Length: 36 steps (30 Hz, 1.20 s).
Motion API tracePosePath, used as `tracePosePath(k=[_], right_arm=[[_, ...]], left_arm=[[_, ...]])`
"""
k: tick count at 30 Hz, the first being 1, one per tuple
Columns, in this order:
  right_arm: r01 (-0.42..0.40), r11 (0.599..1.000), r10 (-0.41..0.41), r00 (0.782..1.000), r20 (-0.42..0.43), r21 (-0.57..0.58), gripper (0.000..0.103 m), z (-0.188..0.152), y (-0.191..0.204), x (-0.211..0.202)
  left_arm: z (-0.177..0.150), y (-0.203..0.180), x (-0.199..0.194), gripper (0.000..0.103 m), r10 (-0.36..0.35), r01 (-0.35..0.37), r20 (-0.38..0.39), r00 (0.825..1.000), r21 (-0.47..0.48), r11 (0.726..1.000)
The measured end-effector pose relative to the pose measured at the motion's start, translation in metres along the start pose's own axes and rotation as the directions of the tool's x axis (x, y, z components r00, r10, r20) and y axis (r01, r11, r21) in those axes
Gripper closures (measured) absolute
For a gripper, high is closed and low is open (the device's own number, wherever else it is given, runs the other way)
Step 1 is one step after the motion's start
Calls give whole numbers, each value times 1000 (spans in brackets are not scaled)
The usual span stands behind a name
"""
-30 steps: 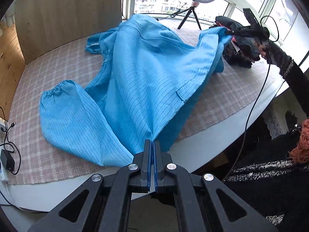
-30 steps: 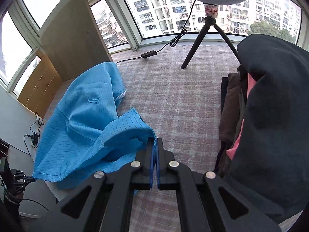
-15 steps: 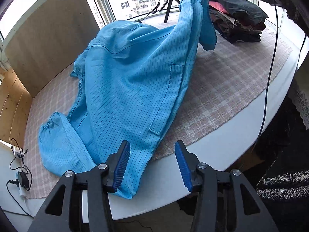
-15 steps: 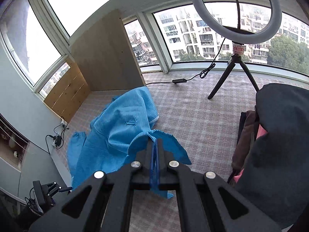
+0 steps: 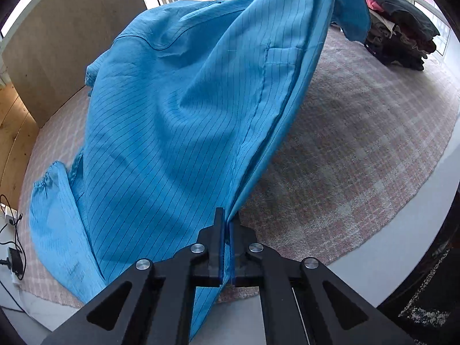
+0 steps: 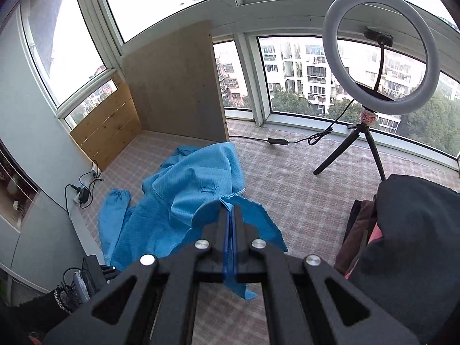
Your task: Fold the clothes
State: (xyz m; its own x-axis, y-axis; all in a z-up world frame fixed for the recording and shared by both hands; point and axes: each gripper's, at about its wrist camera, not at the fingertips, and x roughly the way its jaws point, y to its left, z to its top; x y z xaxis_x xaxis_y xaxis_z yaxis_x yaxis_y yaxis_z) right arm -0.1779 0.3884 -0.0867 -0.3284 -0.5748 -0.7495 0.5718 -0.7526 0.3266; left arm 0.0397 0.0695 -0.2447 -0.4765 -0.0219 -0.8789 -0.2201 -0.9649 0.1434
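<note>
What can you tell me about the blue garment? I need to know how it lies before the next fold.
The blue garment is a thin, light-blue fabric with fine dark pinstripes, a patch pocket and an elastic-cuffed sleeve. The left hand-held gripper is shut on its near edge, the right hand-held gripper on another edge, lifted high. It hangs stretched between them, its far part and sleeve resting on the checked cloth.

Free room: bare plaid mat [image 5: 359,155] right of the lifted blue garment [image 5: 172,132].
Far right: stacked dark clothes [image 5: 402,31] block the way.
Far: ring light tripod [image 6: 371,146] with its cable [image 6: 290,142].
Far left: upright wooden board [image 6: 175,86].
</note>
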Motion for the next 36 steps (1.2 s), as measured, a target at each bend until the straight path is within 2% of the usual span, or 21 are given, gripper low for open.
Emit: tracePosePath(k=[4, 8, 10, 14, 17, 19, 20, 21, 25, 29, 32, 35, 36], right_arm=[[7, 1000, -6, 999, -44, 26, 101, -21, -9, 19], [15, 998, -11, 996, -88, 53, 101, -42, -18, 38], [-5, 994, 19, 992, -128, 106, 101, -67, -26, 59], [-42, 986, 67, 986, -155, 160, 99, -94, -31, 83], [-60, 985, 87, 982, -167, 161, 88, -100, -29, 92], [-63, 987, 88, 981, -173, 145, 75, -97, -27, 96], [-64, 988, 88, 980, -176, 137, 61, -96, -25, 97], [-65, 989, 88, 980, -179, 129, 52, -95, -24, 99], [-71, 993, 89, 978, -191, 98, 51, -90, -20, 105], [-203, 940, 266, 939, -217, 275, 51, -104, -41, 134], [-324, 862, 416, 892, -178, 389, 51, -116, -49, 146], [-419, 804, 513, 848, -134, 422, 51, -121, -41, 143], [-423, 804, 511, 851, -122, 418, 51, -120, -41, 139]], left_arm=[[9, 50, -34, 101, 37, -35, 40, 999, -52, 998], [20, 84, -46, 101, 104, -103, 28, 994, -30, 994], [24, 92, -44, 101, 108, -108, 11, 994, -17, 994], [29, 90, -37, 101, 104, -103, -17, 994, 37, 994], [29, 82, -30, 101, 95, -93, -38, 995, 64, 994], [31, 82, -25, 101, 88, -84, -53, 995, 72, 994], [31, 83, -24, 101, 85, -81, -56, 995, 72, 994], [31, 84, -24, 101, 82, -78, -58, 995, 72, 994], [30, 85, -23, 101, 76, -71, -63, 995, 78, 994], [29, 85, -19, 101, 74, -68, -78, 994, 81, 994], [26, 84, -17, 101, 74, -67, -90, 993, 81, 994], [25, 83, -17, 101, 79, -70, -103, 992, 90, 993], [25, 82, -17, 101, 80, -70, -105, 991, 93, 993]])
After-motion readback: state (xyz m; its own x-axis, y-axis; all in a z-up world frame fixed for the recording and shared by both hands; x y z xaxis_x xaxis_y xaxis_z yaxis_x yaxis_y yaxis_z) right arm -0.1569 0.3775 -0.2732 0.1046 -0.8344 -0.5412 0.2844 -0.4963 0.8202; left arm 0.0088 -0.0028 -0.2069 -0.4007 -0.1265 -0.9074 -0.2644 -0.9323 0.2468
